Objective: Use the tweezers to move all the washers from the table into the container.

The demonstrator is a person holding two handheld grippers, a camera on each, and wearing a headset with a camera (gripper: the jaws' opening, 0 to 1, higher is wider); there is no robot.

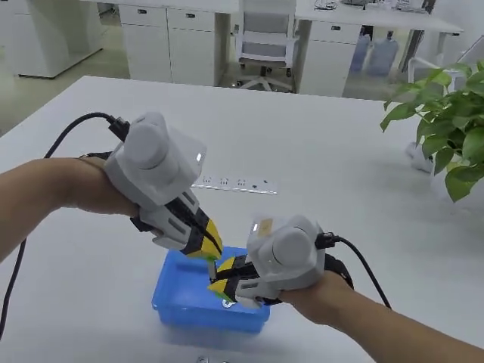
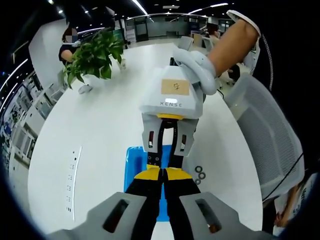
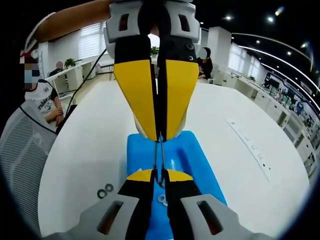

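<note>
Blue container (image 1: 175, 299) is the reference: both grippers meet nose to nose directly above it, with the tweezers (image 3: 159, 152) bridging them. The right gripper (image 3: 159, 175) has its jaws almost shut, with the two tweezer arms between them. The left gripper (image 2: 162, 172) has its yellow jaws pinched together on the tweezers' far end. Reads to me as a regrip or handoff. Loose washers (image 3: 105, 191) lie on the table (image 1: 340, 174) close beside the container; one more looks to be inside it. To do this well: don't release one side until the other has the arms square. Grip mid-arm so a squeeze closes the tips. Stay over the container so a slip lands in it. Then approach the washers beside the container low and flat.
</note>
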